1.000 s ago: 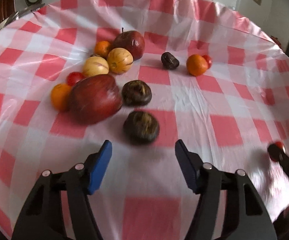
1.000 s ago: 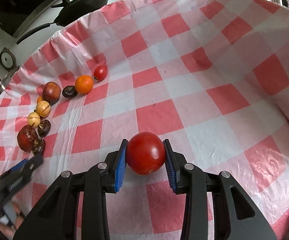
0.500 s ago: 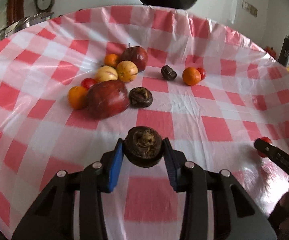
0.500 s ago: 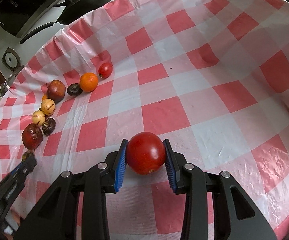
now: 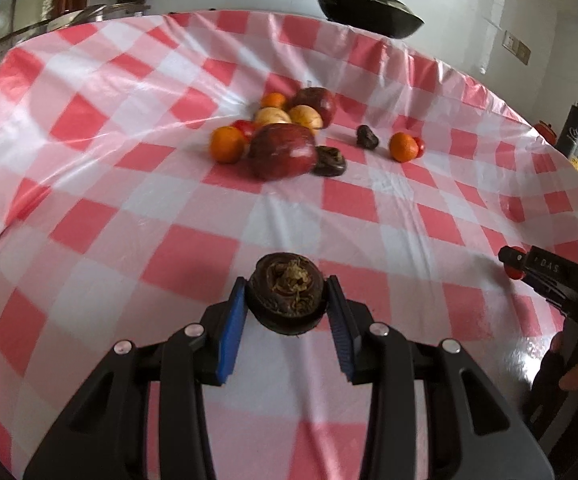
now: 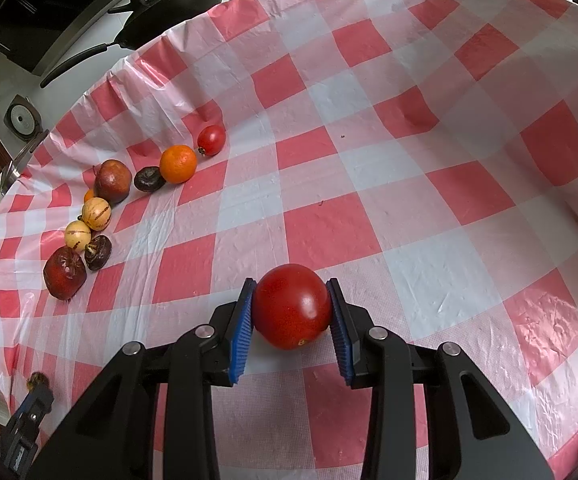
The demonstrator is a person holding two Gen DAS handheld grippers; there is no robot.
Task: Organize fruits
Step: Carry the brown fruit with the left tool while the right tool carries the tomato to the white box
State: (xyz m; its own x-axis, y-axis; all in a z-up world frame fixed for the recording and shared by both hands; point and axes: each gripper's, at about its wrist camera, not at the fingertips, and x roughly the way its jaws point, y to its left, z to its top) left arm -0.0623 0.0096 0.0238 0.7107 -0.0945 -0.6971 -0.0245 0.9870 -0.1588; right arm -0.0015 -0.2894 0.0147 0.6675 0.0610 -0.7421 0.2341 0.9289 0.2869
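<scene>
Left tool (image 5: pixel 287 307) clamped on round dark-brown wrinkled fruit (image 5: pixel 286 291); right tool (image 6: pixel 291 312) clamped on glossy red tomato (image 6: pixel 291 305).

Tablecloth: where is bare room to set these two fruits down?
Bare: the wide stretch of tablecloth right of the small tomato, and the near cloth ahead of the dark fruit. Crowded: the cluster around the big apple.

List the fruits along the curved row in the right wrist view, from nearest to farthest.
Big dark red fruit → wrinkled dark fruit → pale yellow fruit → striped yellow fruit → red-brown apple → small dark fruit → orange → small red tomato.
</scene>
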